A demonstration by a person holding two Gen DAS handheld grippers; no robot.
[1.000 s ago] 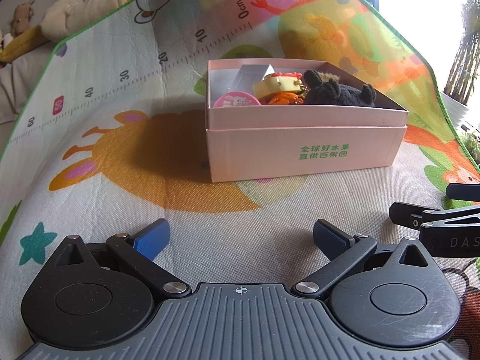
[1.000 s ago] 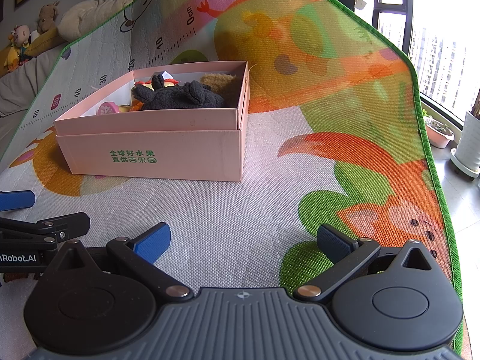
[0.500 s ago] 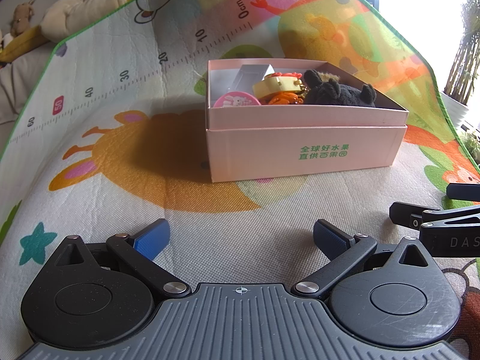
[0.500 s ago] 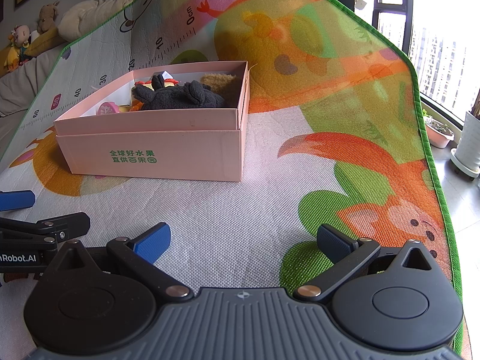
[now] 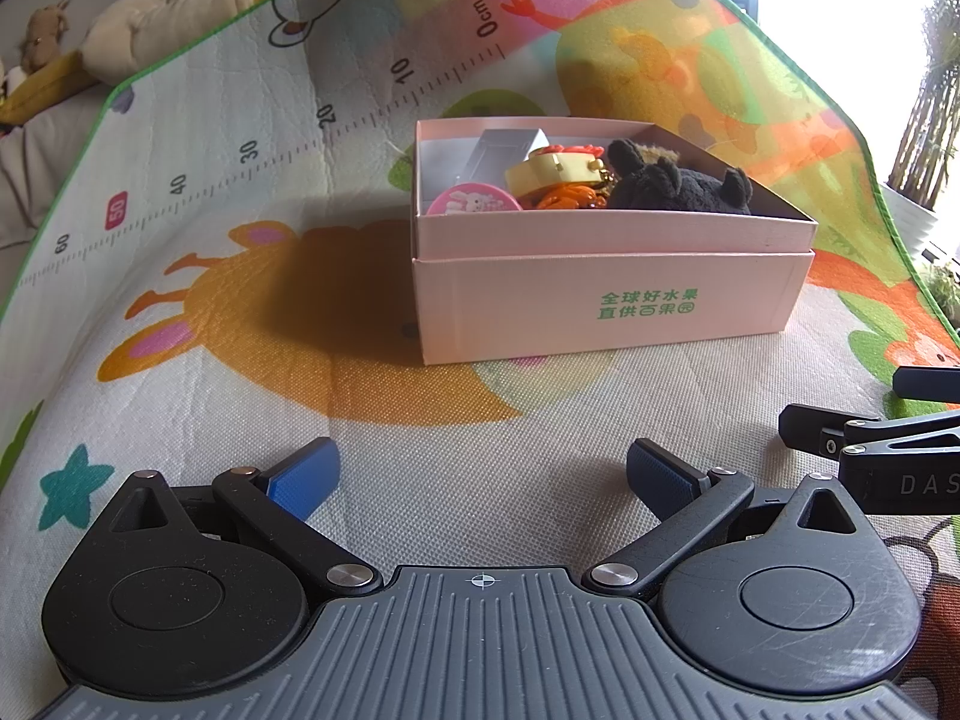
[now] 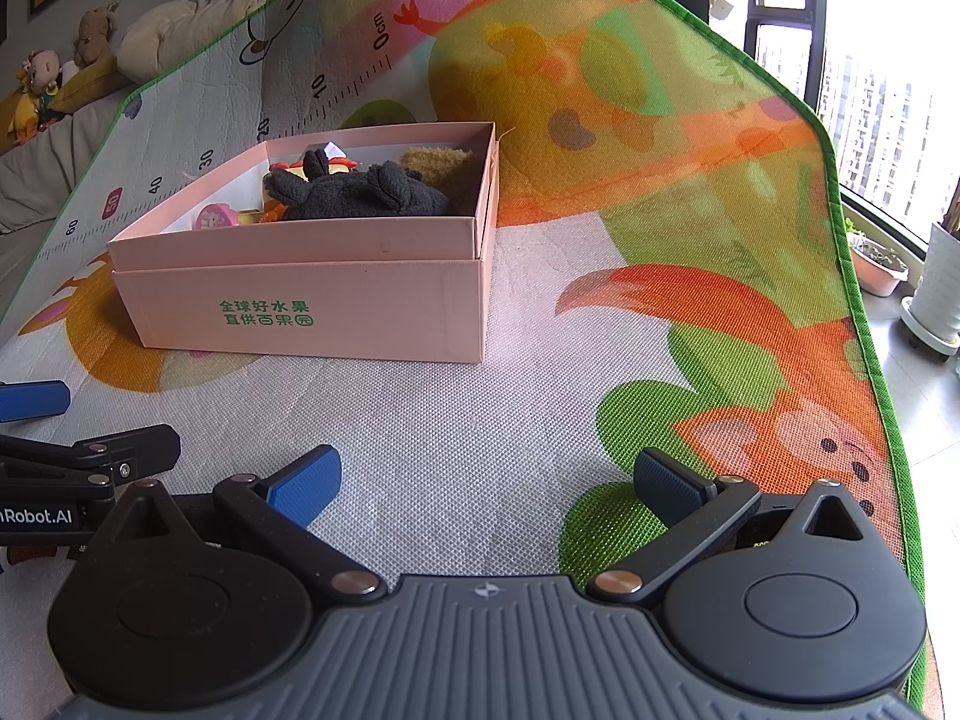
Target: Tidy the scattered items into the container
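While both claws gape empty: cartoon play mat point(image 6: 540, 420), pink box point(image 5: 600, 312), bright window point(image 6: 870, 90) behind.

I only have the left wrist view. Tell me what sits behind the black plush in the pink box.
Observer: In the right wrist view a brown furry toy lies in the far corner of the pink box, right behind the black plush.
Operator: Report the mat to the right of the box.
Observer: The play mat there carries only its printed pattern; no loose item shows on it.
Operator: Give me the right gripper's state.
Observer: The right gripper is open with nothing between its fingers, low over the mat beside the left gripper, which is open too.
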